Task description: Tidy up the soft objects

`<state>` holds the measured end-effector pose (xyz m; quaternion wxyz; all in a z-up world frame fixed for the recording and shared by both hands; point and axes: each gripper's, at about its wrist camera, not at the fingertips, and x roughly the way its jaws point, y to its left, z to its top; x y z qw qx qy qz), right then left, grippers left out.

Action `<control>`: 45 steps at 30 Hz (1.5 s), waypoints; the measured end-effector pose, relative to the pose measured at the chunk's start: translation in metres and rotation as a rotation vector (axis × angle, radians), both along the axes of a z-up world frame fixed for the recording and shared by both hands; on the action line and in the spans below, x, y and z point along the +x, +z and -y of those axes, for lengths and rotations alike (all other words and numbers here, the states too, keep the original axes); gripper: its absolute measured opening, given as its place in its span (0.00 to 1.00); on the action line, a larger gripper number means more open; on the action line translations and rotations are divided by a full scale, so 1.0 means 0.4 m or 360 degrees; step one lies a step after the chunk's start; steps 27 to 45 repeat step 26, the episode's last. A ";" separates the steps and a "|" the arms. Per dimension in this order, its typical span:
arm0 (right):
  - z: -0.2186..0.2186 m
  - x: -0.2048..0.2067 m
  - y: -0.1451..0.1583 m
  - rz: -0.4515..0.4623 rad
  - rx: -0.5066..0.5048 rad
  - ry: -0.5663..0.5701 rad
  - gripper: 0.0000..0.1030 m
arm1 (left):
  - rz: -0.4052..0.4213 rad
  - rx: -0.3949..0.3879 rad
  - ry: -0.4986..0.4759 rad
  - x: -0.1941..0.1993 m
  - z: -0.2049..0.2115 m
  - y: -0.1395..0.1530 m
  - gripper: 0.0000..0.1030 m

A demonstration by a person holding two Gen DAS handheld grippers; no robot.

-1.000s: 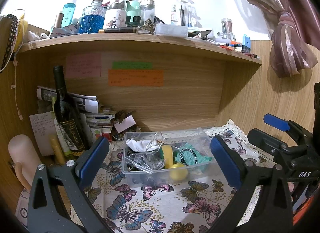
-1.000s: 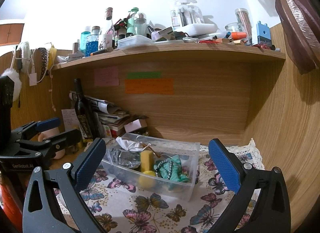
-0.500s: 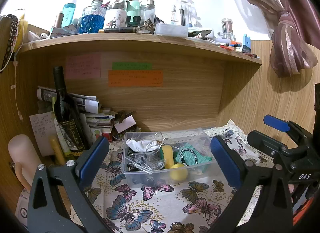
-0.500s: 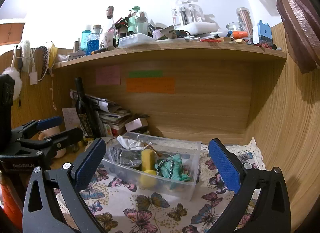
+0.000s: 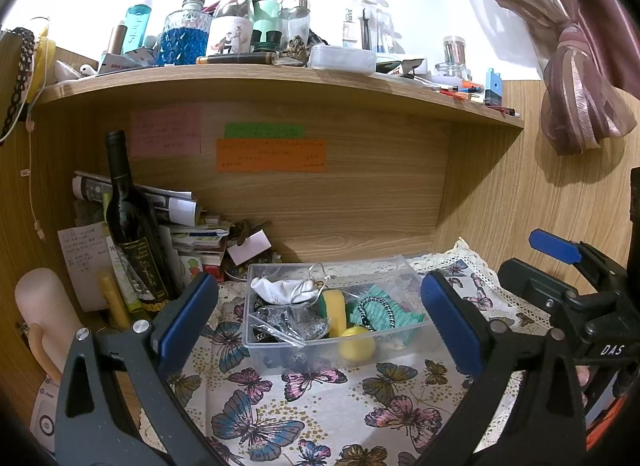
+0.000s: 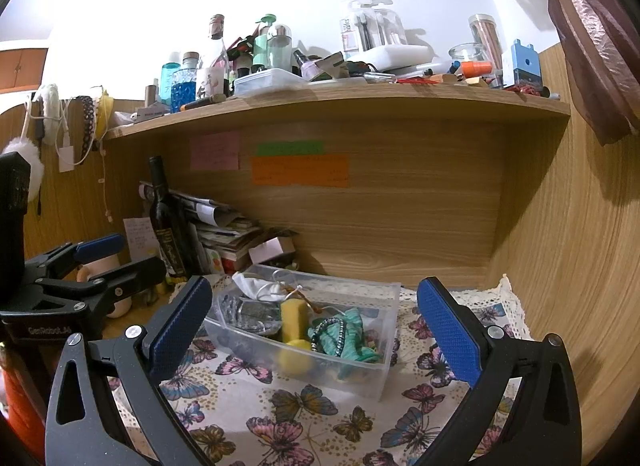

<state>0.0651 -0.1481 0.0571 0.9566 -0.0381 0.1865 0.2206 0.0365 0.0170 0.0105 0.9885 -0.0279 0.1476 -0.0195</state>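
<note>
Here both the left tool (image 5: 320,326) and right tool (image 6: 314,328) hang spread wide, empty, short of the clear bin (image 5: 332,342).

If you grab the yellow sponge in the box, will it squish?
Probably: the yellow sponge looks like soft foam, so it should squash between the fingers and weigh little. It leans among other things in the clear box, so lifting it may nudge the yellow ball.

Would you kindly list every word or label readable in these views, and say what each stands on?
"DAS": right gripper body, left wrist view.
"GenRobot.AI": left gripper body, right wrist view.
Wine bottle label: gold script, unreadable.
Sticky notes: writing too small.
Teal bottle: lettering unclear.
</note>
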 end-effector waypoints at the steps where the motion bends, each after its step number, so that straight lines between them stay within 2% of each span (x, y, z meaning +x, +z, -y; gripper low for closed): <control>1: 0.000 0.000 0.000 0.0002 -0.0001 0.0001 1.00 | 0.0001 0.0002 0.0002 0.001 0.000 0.001 1.00; 11: 0.001 0.004 -0.001 -0.0008 0.0003 0.0000 1.00 | 0.0027 0.0023 -0.0038 0.003 0.001 0.001 1.00; 21: -0.001 0.006 -0.004 -0.0009 0.0000 -0.0003 1.00 | 0.0007 -0.0012 -0.0083 0.006 -0.003 -0.006 1.00; 45: -0.004 0.009 -0.007 -0.0016 -0.0003 0.0002 1.00 | -0.0008 -0.0026 -0.0080 0.008 -0.004 -0.010 1.00</control>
